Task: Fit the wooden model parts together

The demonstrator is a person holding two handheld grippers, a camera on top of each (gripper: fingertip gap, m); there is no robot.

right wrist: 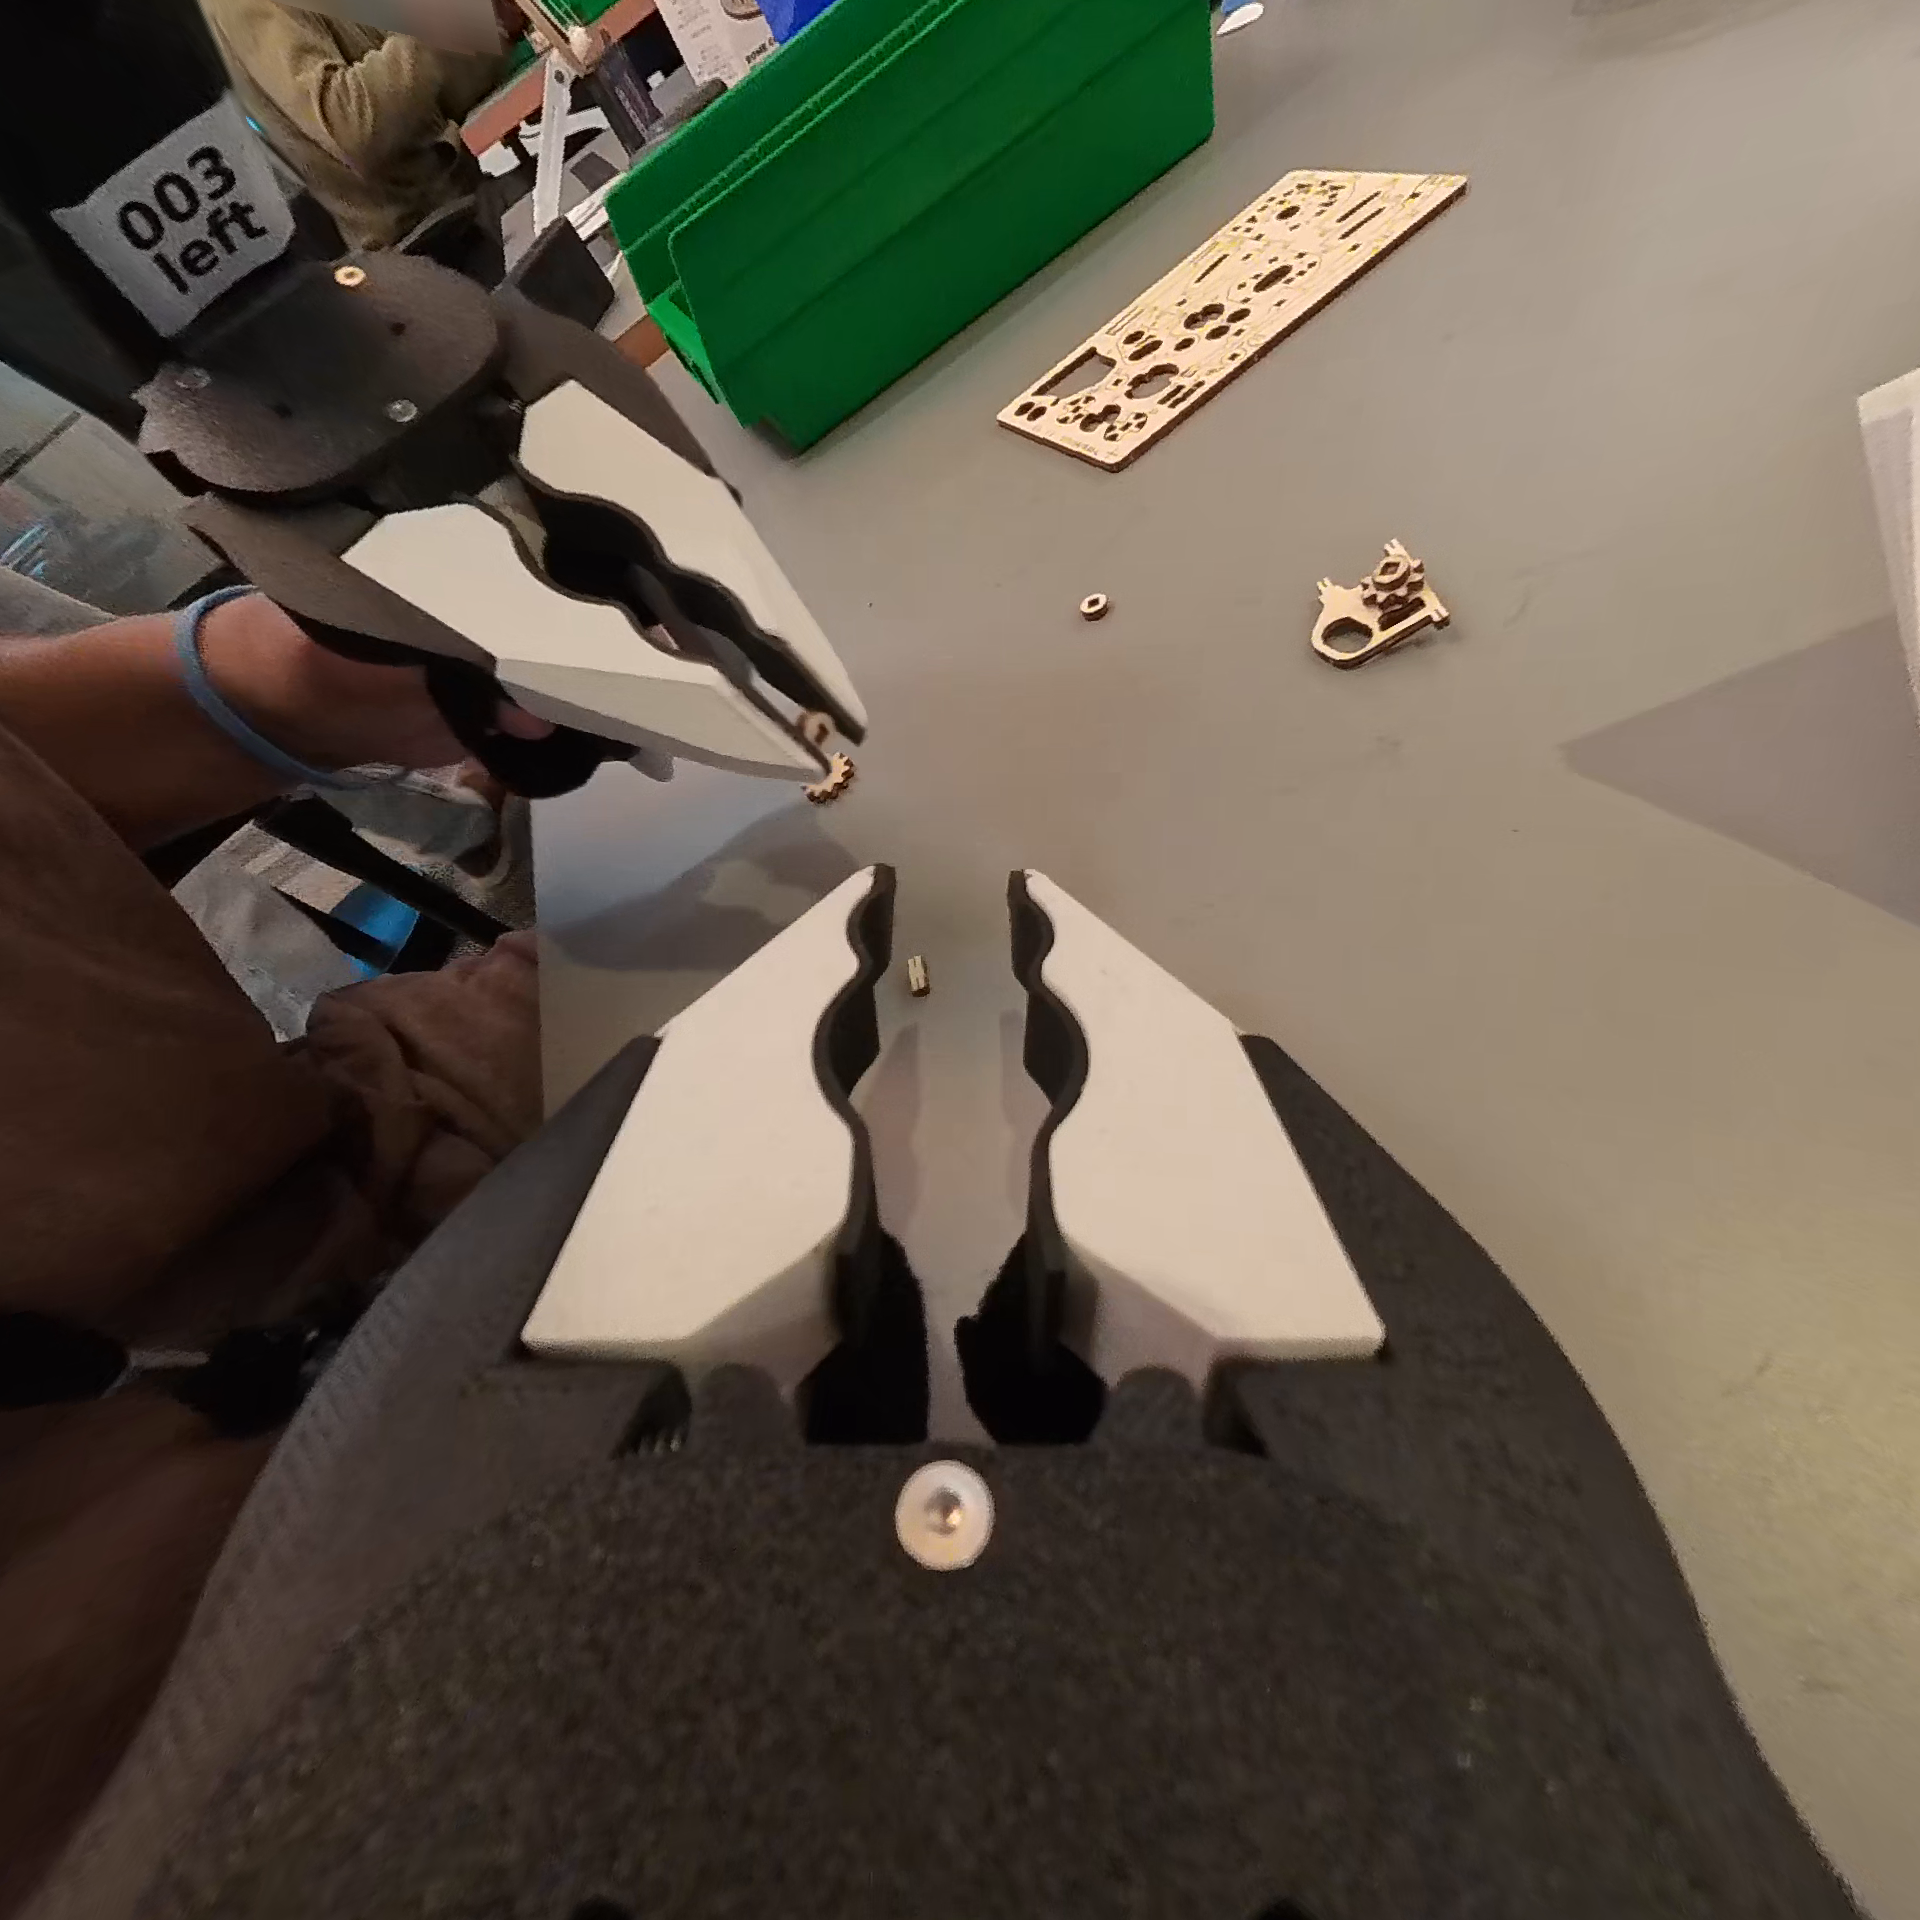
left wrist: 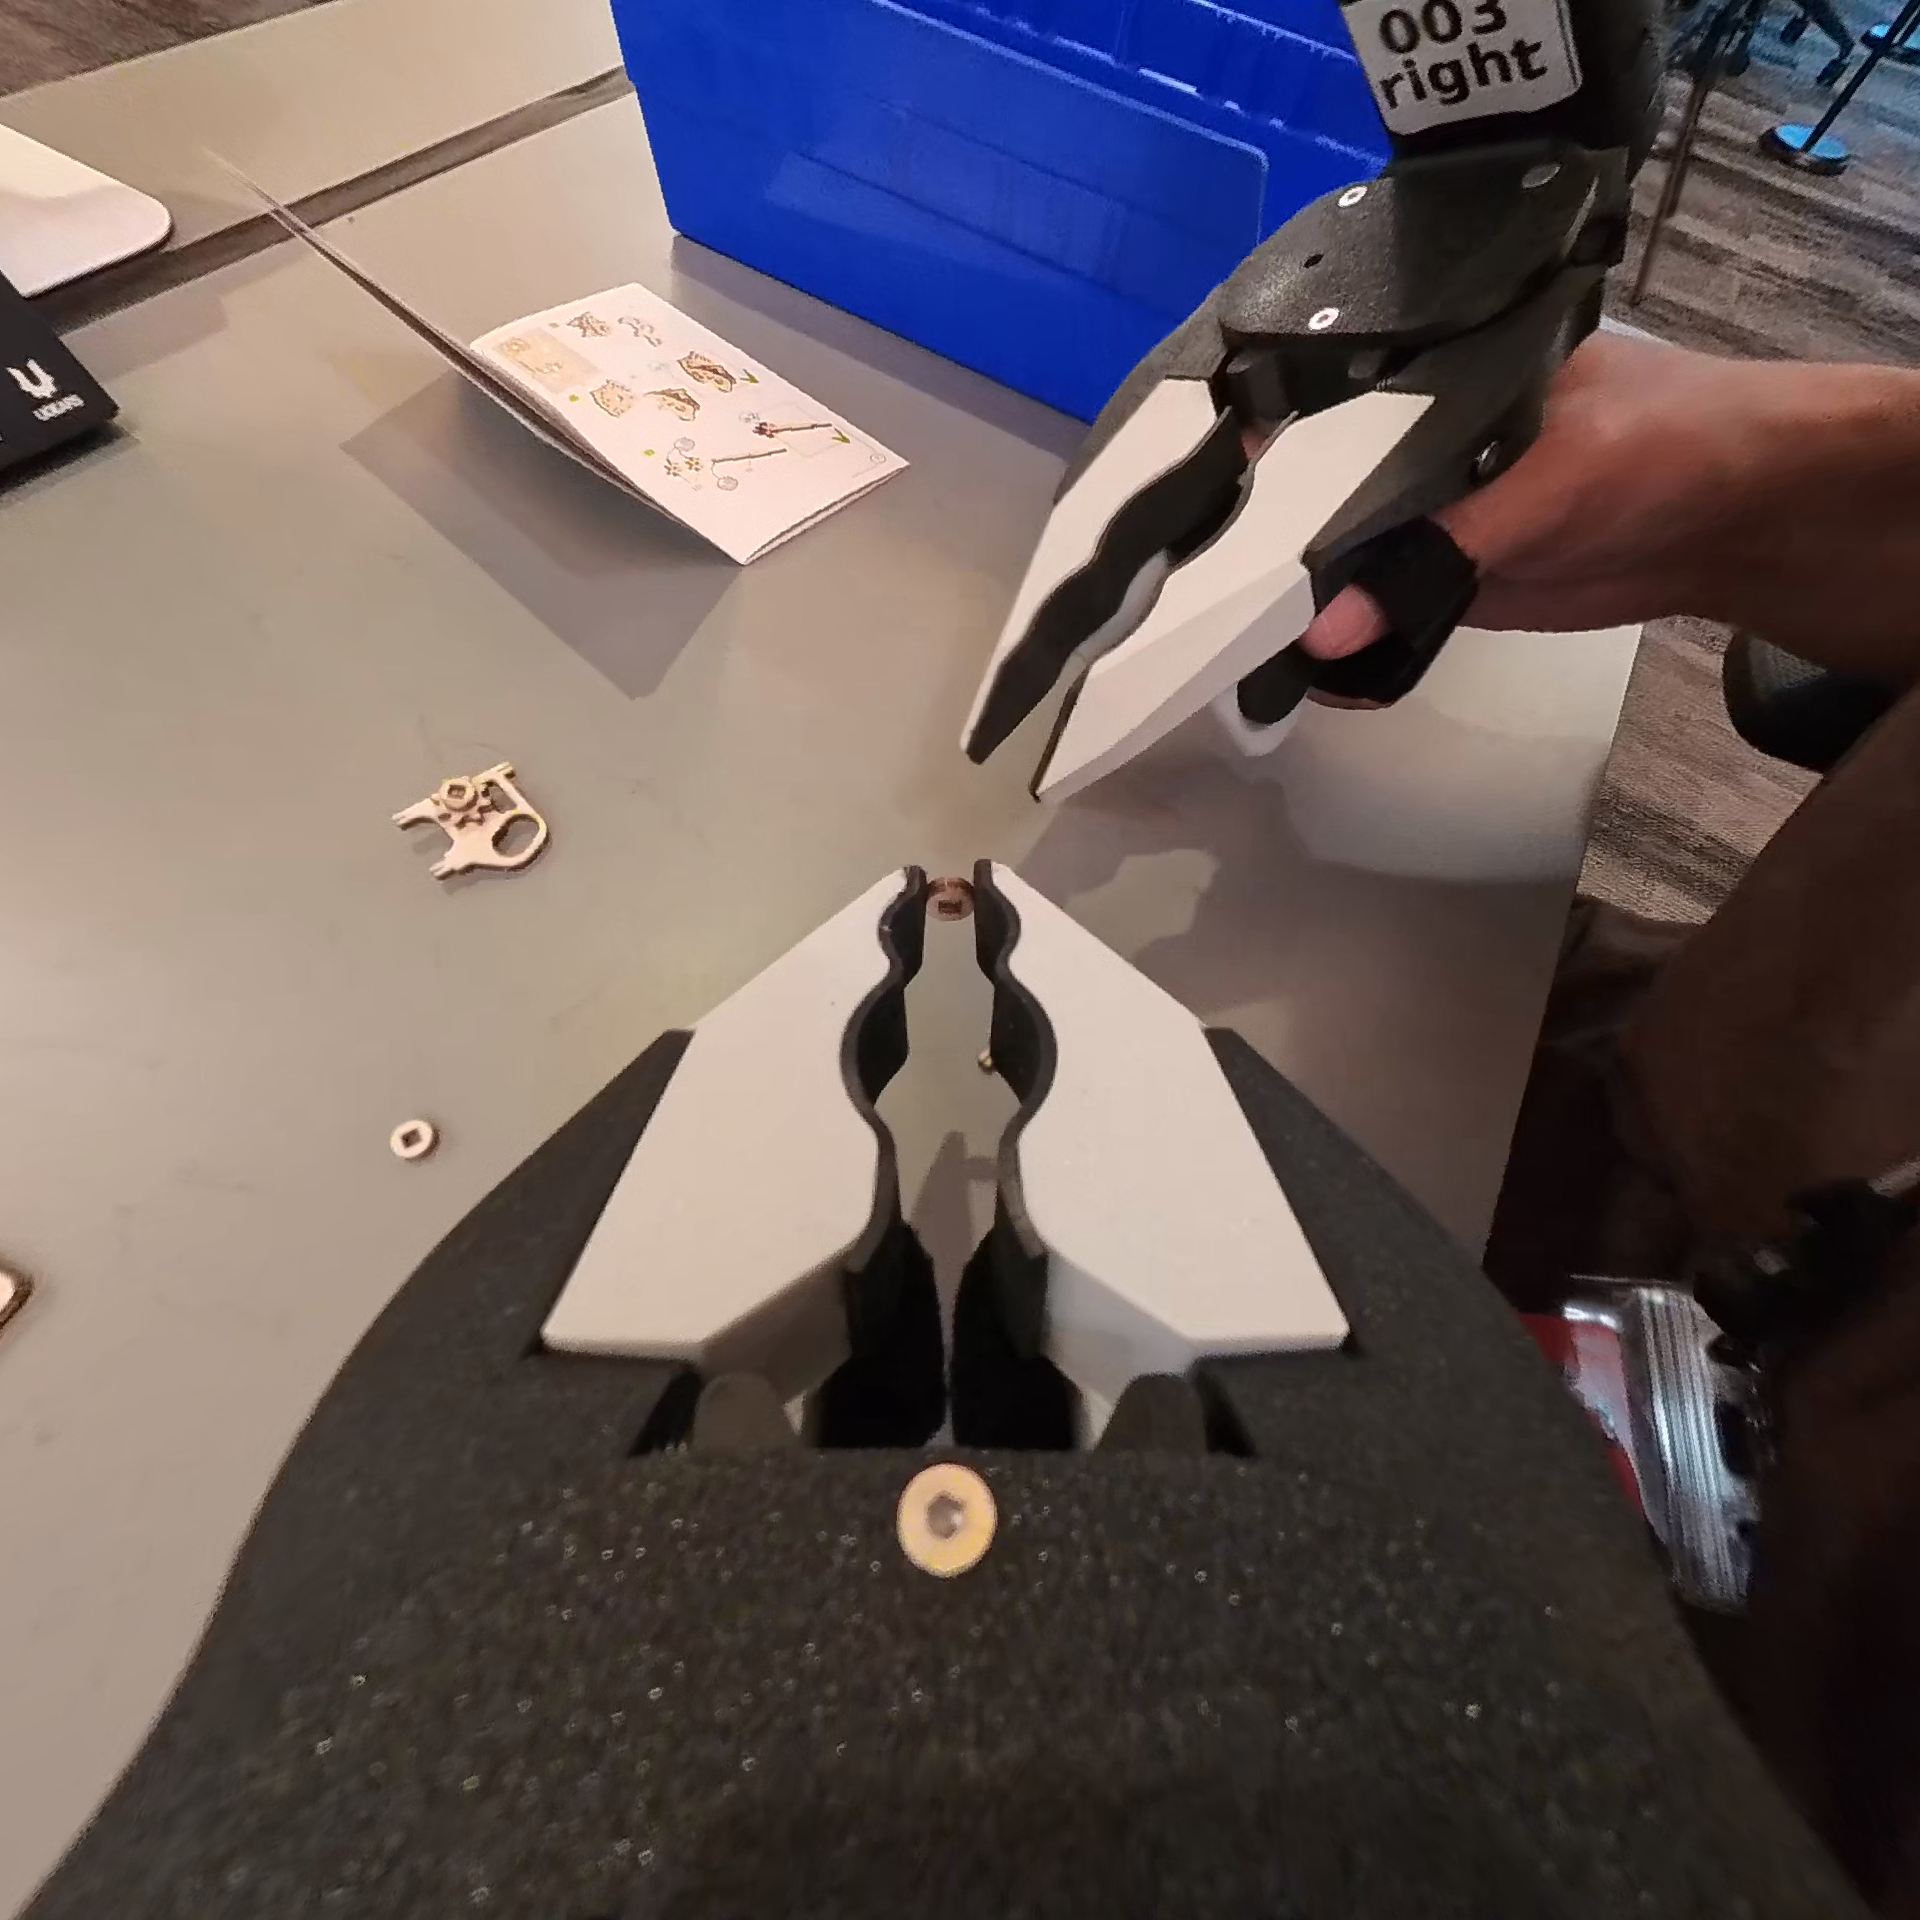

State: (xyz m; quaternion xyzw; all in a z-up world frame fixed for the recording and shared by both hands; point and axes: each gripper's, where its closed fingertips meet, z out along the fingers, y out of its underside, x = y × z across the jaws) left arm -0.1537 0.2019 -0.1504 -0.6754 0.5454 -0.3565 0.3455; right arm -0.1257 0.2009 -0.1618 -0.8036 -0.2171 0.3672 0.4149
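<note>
The grey bench is carrying a green bin, a punched wooden sheet and a part-built assembly. The left hand-held gripper is pinching a small wooden gear; the right hand-held gripper is hanging released over a tiny wooden peg.

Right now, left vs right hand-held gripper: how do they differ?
The left hand-held gripper is shut on a small wooden gear, pinched at its fingertips; the right hand-held gripper is open and holds nothing. The left one carries its part above the table, while the right one has a tiny wooden piece lying loose on the table between its fingers. Both share white fingers with wavy black pads and point towards each other.
</note>
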